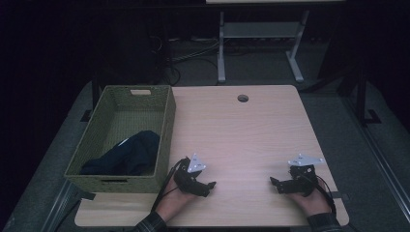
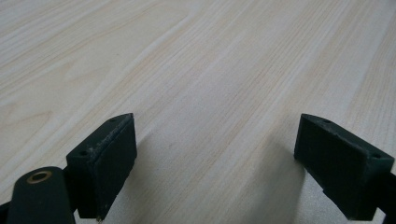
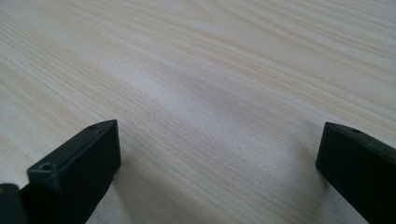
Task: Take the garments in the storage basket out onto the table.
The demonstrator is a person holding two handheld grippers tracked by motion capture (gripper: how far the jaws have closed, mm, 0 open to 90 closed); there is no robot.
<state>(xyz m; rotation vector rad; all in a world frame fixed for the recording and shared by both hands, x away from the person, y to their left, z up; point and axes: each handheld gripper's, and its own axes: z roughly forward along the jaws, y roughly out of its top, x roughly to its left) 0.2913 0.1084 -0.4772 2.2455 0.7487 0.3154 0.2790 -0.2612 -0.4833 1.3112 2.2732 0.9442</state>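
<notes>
Left claw (image 1: 211, 185) gaping, pointing right, right claw (image 1: 273, 182) gaping, pointing left

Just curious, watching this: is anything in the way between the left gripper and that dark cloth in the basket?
Yes: the basket's woven wall stands between the open left gripper and the dark cloth inside; it must go over the rim.

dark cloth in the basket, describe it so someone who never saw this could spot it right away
Start at the light wooden table, then go to the green woven basket standing at its left edge. The dark cloth lies crumpled in the basket's near end. It is the one soft, navy thing there, with nothing else in the basket.
</notes>
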